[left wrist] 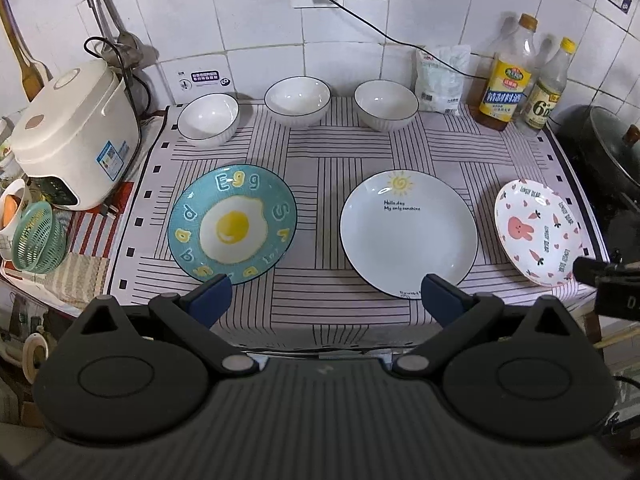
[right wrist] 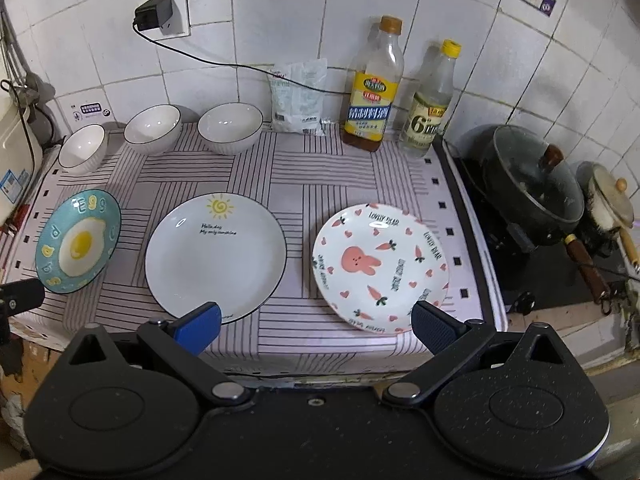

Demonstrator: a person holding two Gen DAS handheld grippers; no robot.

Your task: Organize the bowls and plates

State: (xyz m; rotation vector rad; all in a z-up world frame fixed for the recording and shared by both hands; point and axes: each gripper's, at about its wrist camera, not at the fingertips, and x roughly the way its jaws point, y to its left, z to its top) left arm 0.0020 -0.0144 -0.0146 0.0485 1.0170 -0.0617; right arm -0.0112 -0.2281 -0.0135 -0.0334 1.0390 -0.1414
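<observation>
Grippers hang side by side over the near edge of the desk (left wrist: 320, 152), both level and aimed at the tiled wall. The left gripper (left wrist: 326, 300) has its fingers (left wrist: 212, 300) spread wide and empty, between the egg plate (left wrist: 232, 224) and the sun plate (left wrist: 408, 232). The right gripper (right wrist: 316, 322) is likewise spread and empty, its fingers (right wrist: 434, 326) framing the gap between the sun plate and the rabbit plate (right wrist: 380, 268).

A striped cloth covers the desk. The three plates lie in a front row, apart; three white bowls (left wrist: 298, 100) stand in a back row, apart. Two bottles (right wrist: 374, 88) and a bag (right wrist: 298, 98) stand by the wall.

Only the left view shows a rice cooker (left wrist: 76, 136) and green basket (left wrist: 38, 236); only the right shows a lidded pan (right wrist: 532, 188) fully.
</observation>
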